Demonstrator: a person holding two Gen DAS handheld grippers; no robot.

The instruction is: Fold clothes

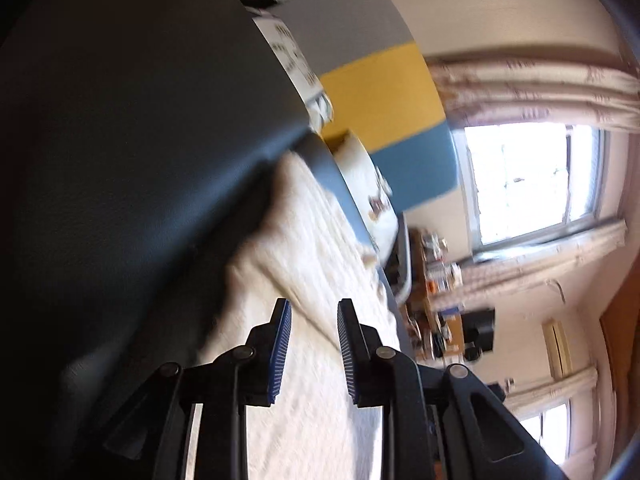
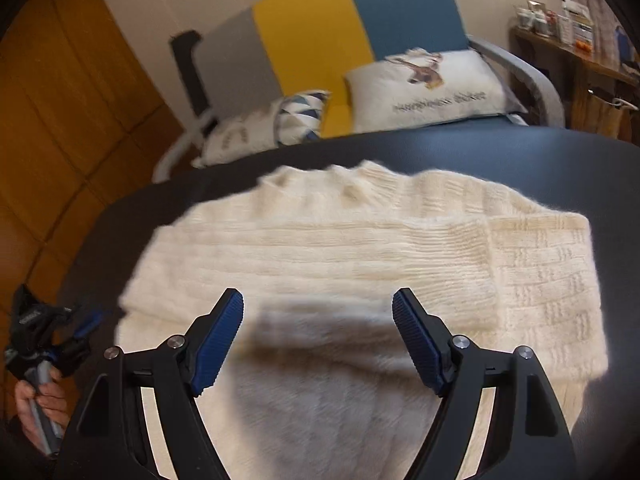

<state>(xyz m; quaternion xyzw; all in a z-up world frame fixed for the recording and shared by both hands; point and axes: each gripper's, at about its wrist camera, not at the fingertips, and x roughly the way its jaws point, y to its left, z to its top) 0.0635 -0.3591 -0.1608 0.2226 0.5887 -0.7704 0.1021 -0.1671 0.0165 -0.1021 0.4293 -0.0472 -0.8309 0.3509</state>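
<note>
Right, cream sweater lies folded on the dark desk, both tools empty

Now the cream knit sweater (image 2: 360, 248) sits centre frame in the right wrist view, flat on the dark desk (image 2: 520, 152), one sleeve folded across its body. The right tool (image 2: 318, 312) hangs above the near hem at the bottom of the frame, jaws spread wide, nothing between them. At lower left a hand (image 2: 40, 400) grips the left tool (image 2: 86, 326), just off the sweater's left edge. In the tilted, blurred left wrist view, the left tool (image 1: 314, 314) shows a narrow gap between its blue pads, apparently with nothing caught there, over the sweater (image 1: 320, 400). Beyond the desk (image 1: 140, 160), a grey, yellow and blue sofa (image 2: 320, 20) carries a white cushion (image 2: 432, 88).
</note>
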